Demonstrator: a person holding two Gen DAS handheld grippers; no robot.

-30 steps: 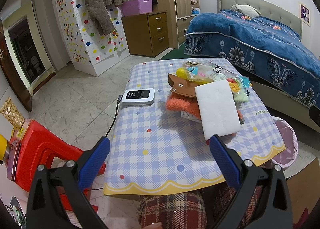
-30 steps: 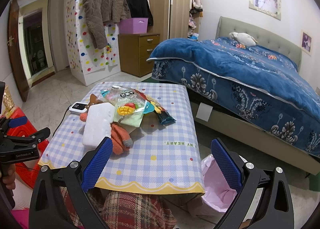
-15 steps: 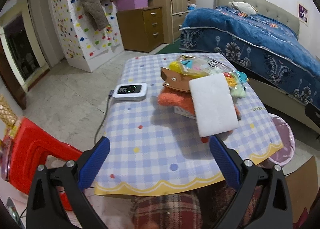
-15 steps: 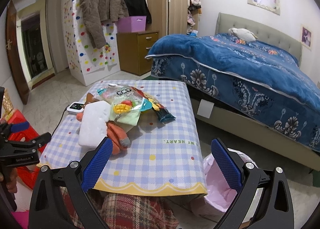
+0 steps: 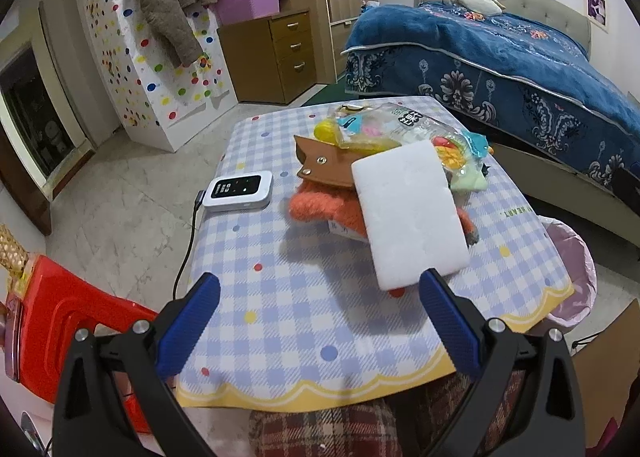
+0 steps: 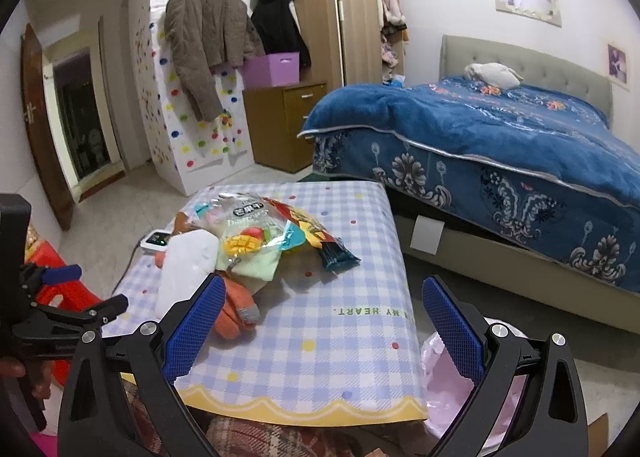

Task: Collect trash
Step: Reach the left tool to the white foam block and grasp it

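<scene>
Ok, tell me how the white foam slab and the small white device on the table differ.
The white foam slab is larger and plain; the white device has a dark screen and a cable. The slab lies propped on the pile; the device lies flat on the tablecloth. Both are white, rounded rectangles.

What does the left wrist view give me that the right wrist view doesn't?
Only the left wrist view shows the brown leather pouch and the whole white device with its cable. Only the right wrist view shows the left gripper from outside, open, and the dark blue wrapper. Both show the white foam pad, orange glove, clear snack bag and pink-lined bin.
</scene>
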